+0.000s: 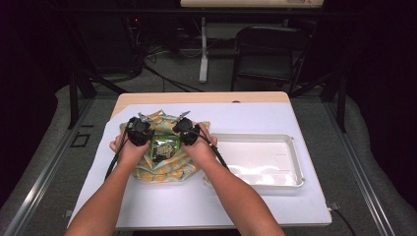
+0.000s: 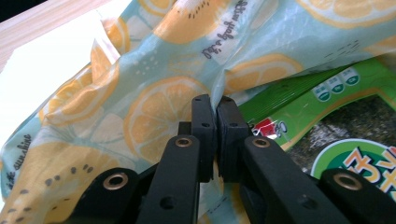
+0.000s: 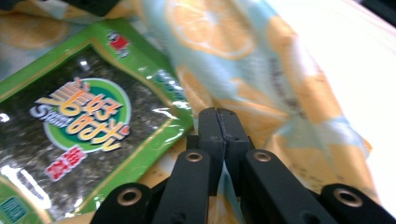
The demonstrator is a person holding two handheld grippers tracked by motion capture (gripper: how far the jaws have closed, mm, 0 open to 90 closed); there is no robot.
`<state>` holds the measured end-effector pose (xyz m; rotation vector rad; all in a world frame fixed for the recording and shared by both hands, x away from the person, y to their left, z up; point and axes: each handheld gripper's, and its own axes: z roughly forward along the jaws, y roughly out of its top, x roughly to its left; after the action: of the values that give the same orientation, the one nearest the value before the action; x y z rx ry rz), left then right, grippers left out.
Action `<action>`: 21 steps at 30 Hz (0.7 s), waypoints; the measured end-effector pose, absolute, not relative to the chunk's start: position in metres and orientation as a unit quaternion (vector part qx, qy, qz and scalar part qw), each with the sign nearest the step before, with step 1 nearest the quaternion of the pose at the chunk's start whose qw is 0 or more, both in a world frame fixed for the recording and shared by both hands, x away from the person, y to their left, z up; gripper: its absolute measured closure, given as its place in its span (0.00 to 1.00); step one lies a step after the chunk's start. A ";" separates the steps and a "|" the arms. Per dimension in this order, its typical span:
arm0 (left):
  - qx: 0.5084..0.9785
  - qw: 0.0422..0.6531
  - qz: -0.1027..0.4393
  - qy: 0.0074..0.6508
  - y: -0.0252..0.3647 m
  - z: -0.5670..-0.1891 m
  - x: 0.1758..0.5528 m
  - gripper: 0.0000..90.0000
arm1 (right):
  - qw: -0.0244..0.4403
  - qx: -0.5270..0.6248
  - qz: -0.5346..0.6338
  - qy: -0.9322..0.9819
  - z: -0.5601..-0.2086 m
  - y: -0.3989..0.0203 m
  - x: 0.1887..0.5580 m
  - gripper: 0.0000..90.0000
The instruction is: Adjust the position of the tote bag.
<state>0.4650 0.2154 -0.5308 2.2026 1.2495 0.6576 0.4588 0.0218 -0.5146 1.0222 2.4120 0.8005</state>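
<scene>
On the white mat (image 1: 162, 206), both tools pinching cloth (image 2: 154, 112) folds beside the seaweed packet (image 3: 79, 121), left tool (image 2: 215, 103), right tool (image 3: 218, 114)

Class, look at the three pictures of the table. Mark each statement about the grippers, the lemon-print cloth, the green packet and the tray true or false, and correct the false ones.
1. The left gripper pinches the lemon-print cloth. True.
2. The green seaweed packet lies in the white tray. False: it lies on the cloth.
3. The right gripper is wide open. False: it is shut on the cloth.
4. The tray sits right of the cloth in the high view. True.
</scene>
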 end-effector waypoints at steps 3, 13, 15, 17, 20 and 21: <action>0.811 0.256 0.247 0.464 0.218 -0.531 0.466 0.96 | 0.209 0.383 0.283 0.854 -0.514 0.018 0.461 1.00; 0.809 0.250 0.245 0.473 0.222 -0.533 0.468 0.94 | 0.218 0.408 0.263 0.846 -0.518 0.014 0.469 1.00; 0.810 0.246 0.242 0.475 0.222 -0.535 0.469 0.94 | 0.217 0.412 0.261 0.846 -0.520 0.014 0.470 1.00; 0.811 0.243 0.238 0.475 0.222 -0.537 0.469 0.94 | 0.214 0.413 0.260 0.846 -0.523 0.015 0.471 1.00; 0.814 0.239 0.232 0.475 0.222 -0.538 0.470 0.96 | 0.210 0.416 0.259 0.846 -0.527 0.017 0.473 1.00; 0.812 0.239 0.236 0.478 0.222 -0.540 0.470 0.96 | 0.208 0.412 0.247 0.852 -0.526 0.016 0.474 1.00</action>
<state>0.4704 0.2215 -0.5396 2.2230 1.3075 0.6454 0.4738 0.0160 -0.5263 1.1456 2.3720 0.6880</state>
